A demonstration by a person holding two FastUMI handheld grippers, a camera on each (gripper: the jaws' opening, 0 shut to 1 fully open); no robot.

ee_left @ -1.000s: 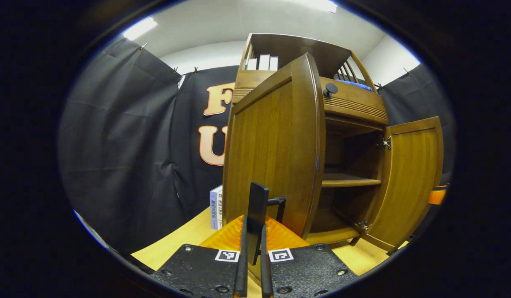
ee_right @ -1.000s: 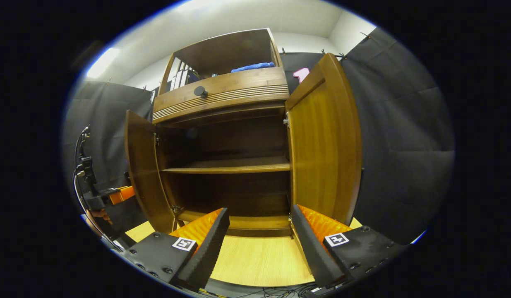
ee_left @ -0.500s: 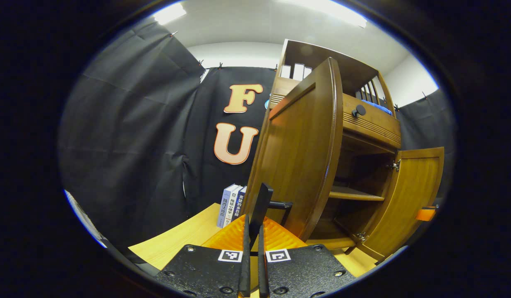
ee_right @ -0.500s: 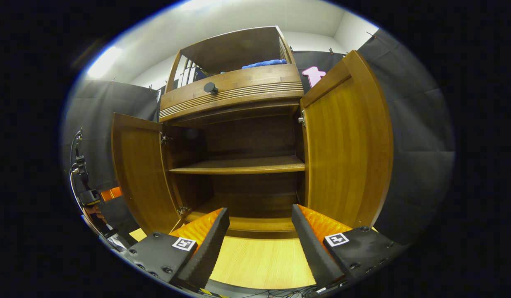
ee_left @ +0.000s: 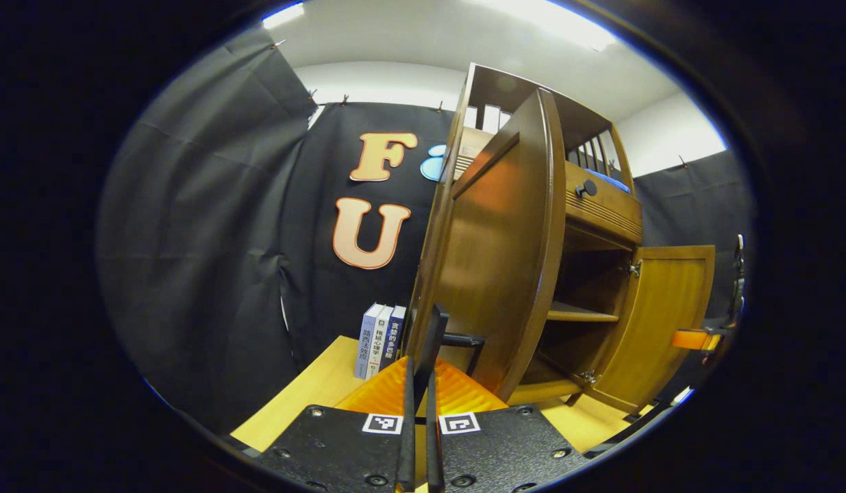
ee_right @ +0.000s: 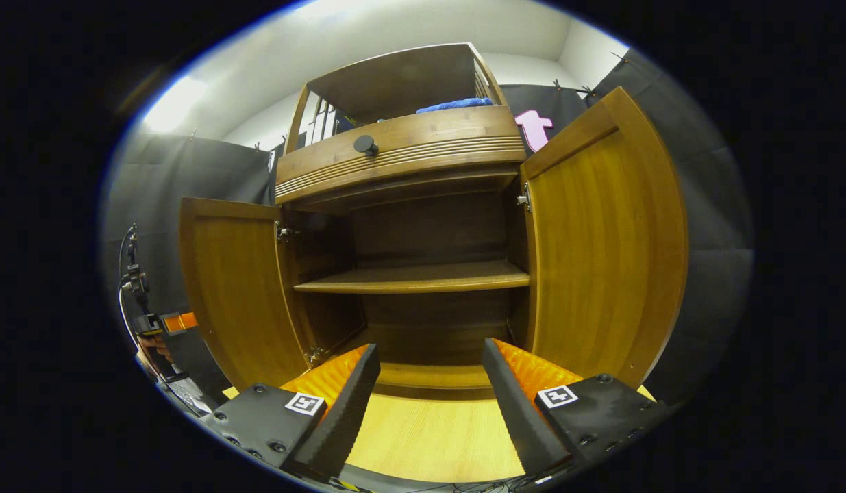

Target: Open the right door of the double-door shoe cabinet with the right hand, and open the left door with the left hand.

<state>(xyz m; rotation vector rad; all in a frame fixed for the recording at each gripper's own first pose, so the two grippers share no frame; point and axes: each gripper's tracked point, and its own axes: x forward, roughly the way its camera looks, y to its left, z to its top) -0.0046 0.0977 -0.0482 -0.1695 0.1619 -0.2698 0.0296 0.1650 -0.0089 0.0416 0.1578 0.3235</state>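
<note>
In the left gripper view we are pinching the black handle (ee_left: 457, 340) of the left door (ee_left: 494, 260) with the left gripper (ee_left: 417, 383), its fingers pressed together on the bar just ahead of the tips. We are judging this the last of the left-door swing, so we are aiming to pull along the hinge's arc rather than straight back (a straight tug would twist the bar in the pads) and let go only once the door is resting wide. Ahead and to the right, the right door (ee_left: 659, 322) is standing open; a few books (ee_left: 378, 340) are standing on the pale wooden tabletop (ee_left: 306, 390) just left of the fingers, against the black cloth wall.

In the right gripper view the right gripper (ee_right: 429, 397) is spread and holding nothing — both doors are flanking its fingers, with the cabinet's bare shelf (ee_right: 412, 277) straight ahead. Above are a drawer knob (ee_right: 365, 144) and a blue cloth (ee_right: 457, 105); below the tips lies the same tabletop, under a white ceiling.
</note>
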